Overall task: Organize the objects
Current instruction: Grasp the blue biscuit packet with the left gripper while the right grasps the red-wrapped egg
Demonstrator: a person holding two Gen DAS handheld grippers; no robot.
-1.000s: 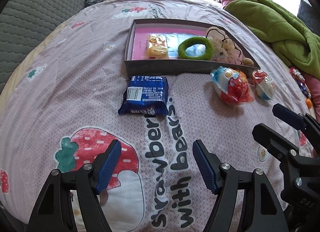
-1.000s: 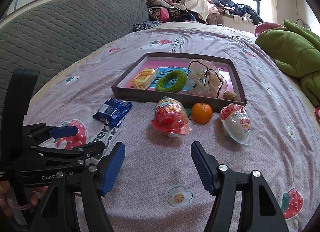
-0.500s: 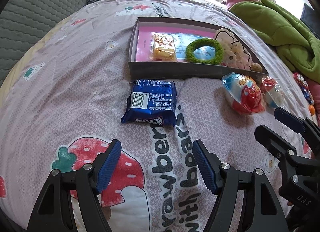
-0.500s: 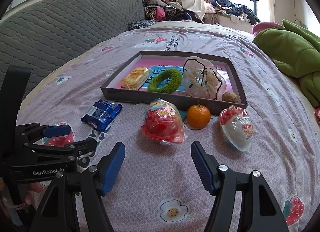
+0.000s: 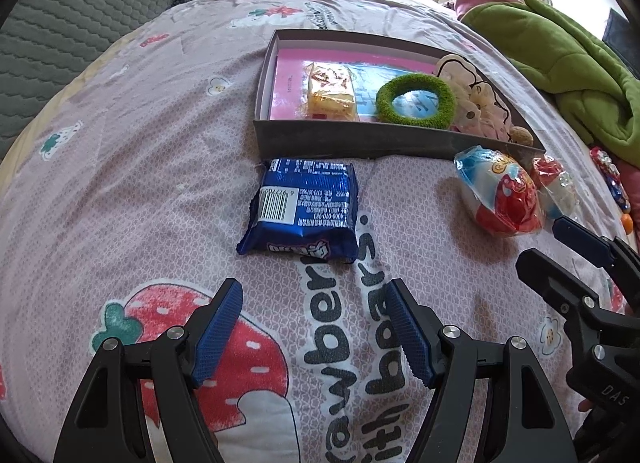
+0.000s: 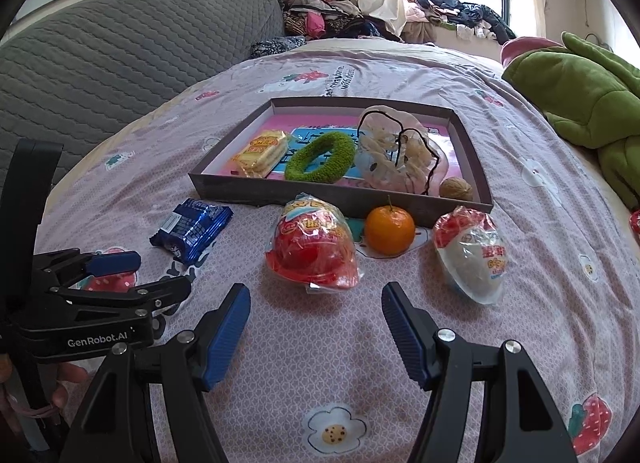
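While both claws hang over the bed with nothing between their fingers, the left claw (image 5: 314,323) stands spread wide just short of the blue biscuit packet (image 5: 304,209), which lies barcode-up on the printed bedspread (image 5: 120,183) just in front of the near wall of the grey tray (image 5: 360,141). The right claw (image 6: 316,321) is likewise spread wide and empty, near the red-wrapped toy egg (image 6: 314,249). To that egg's right sit a mandarin (image 6: 389,230), close against the tray's front wall, and a white-wrapped toy egg (image 6: 472,253), all three outside the tray. Inside the tray lie a yellow snack pack (image 6: 262,153) at the left, a green fuzzy ring (image 6: 320,163) beside it, a clear pouch with a black cord (image 6: 396,155), and a walnut (image 6: 456,189) in the near right corner. A green blanket (image 6: 580,91) is heaped at the bed's right side.
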